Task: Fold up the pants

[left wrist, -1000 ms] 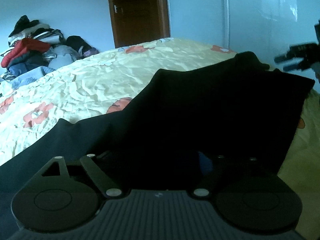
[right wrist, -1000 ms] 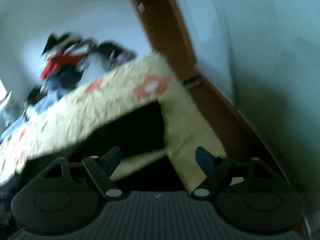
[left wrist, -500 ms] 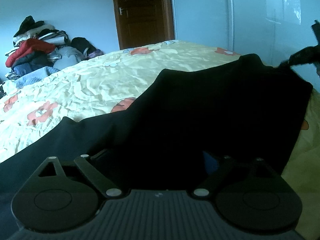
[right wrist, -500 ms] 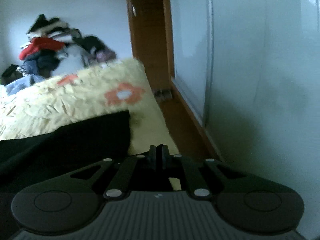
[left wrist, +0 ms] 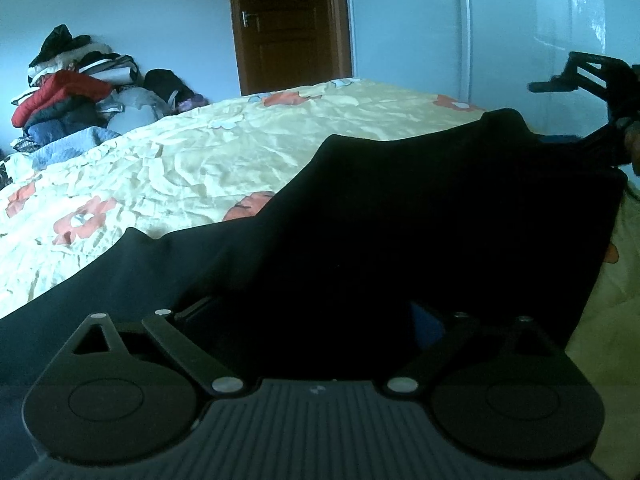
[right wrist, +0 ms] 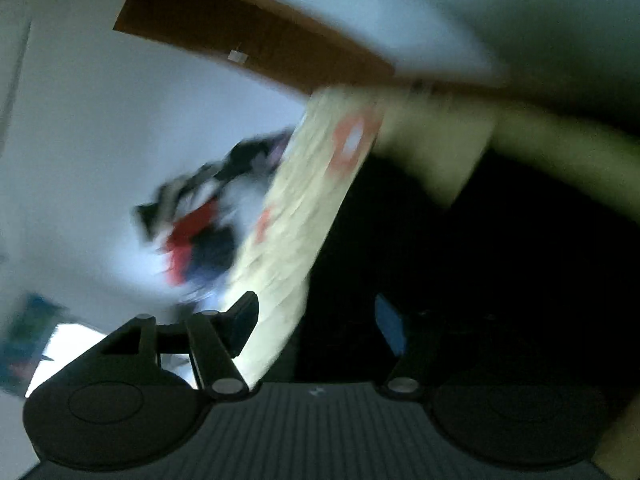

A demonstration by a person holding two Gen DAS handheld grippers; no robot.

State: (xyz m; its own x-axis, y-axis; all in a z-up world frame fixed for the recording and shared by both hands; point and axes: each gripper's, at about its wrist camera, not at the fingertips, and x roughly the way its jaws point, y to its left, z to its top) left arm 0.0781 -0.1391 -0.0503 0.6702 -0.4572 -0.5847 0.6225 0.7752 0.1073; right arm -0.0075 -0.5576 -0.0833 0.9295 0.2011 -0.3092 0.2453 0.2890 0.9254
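black pants [left wrist: 420, 216] on bed [left wrist: 208, 168], both tools apart.

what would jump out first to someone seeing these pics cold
The black pants dominate, spread over the near side of a bed with a yellow flowered sheet. At the far left against the wall sits a messy pile of clothes with a red jacket in it, and a brown door stands behind the bed. The right wrist view is motion-blurred and tilted, with the right gripper open over the dark cloth.

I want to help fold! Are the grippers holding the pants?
Neither clearly: the black cloth pants lie between both open grippers, left gripper and right gripper.
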